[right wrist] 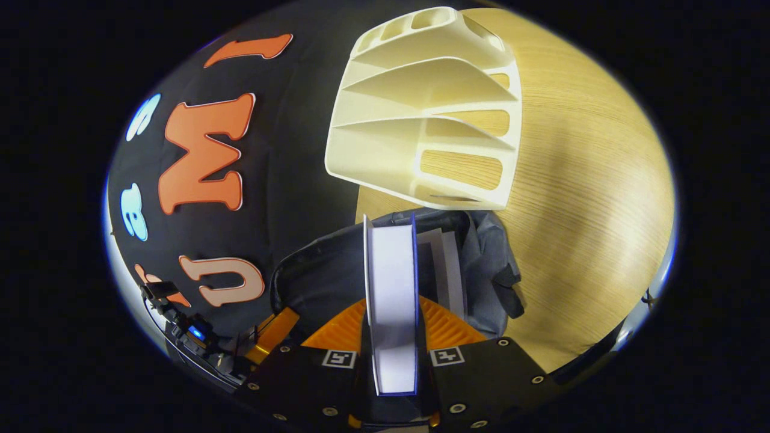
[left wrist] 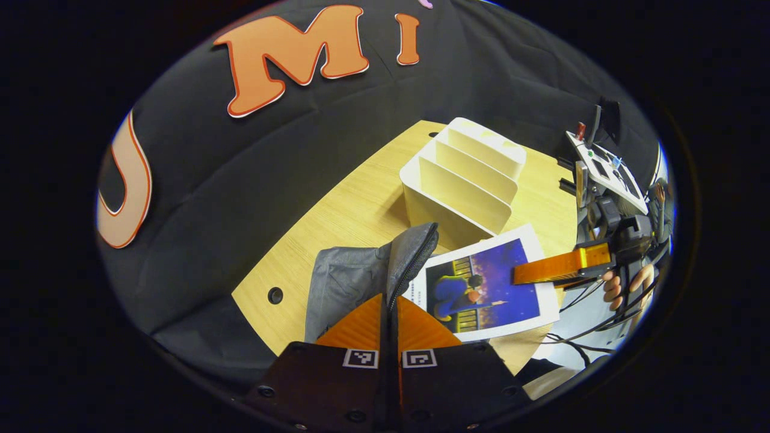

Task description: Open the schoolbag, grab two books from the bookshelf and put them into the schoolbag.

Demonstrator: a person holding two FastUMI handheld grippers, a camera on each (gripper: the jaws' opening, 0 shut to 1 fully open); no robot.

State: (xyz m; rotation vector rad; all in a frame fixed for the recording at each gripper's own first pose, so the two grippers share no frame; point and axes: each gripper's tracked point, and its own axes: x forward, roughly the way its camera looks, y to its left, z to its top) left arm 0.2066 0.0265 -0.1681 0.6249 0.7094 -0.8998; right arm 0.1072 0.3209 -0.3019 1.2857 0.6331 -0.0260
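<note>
The grey schoolbag (left wrist: 343, 282) lies on the wooden table, and my left gripper (left wrist: 389, 304) is shut on its zipper edge, holding that edge up. My right gripper (right wrist: 391, 310) is shut on a book (right wrist: 391, 282), which shows edge-on with its white pages over the bag's open mouth (right wrist: 325, 270). In the left gripper view this book (left wrist: 487, 282) shows a blue picture cover, with the right gripper (left wrist: 523, 273) clamped on its right side. A second white book (right wrist: 448, 264) sits inside the bag. The white bookshelf (left wrist: 463, 180) (right wrist: 421, 120) stands just behind the bag.
The wooden table (right wrist: 577, 210) stretches to the right of the bag. A cable hole (left wrist: 275, 294) is near its left edge. A hand (left wrist: 613, 288) holds the right gripper, with cables hanging below. The left gripper's body (right wrist: 271, 340) shows at the lower left of the right gripper view.
</note>
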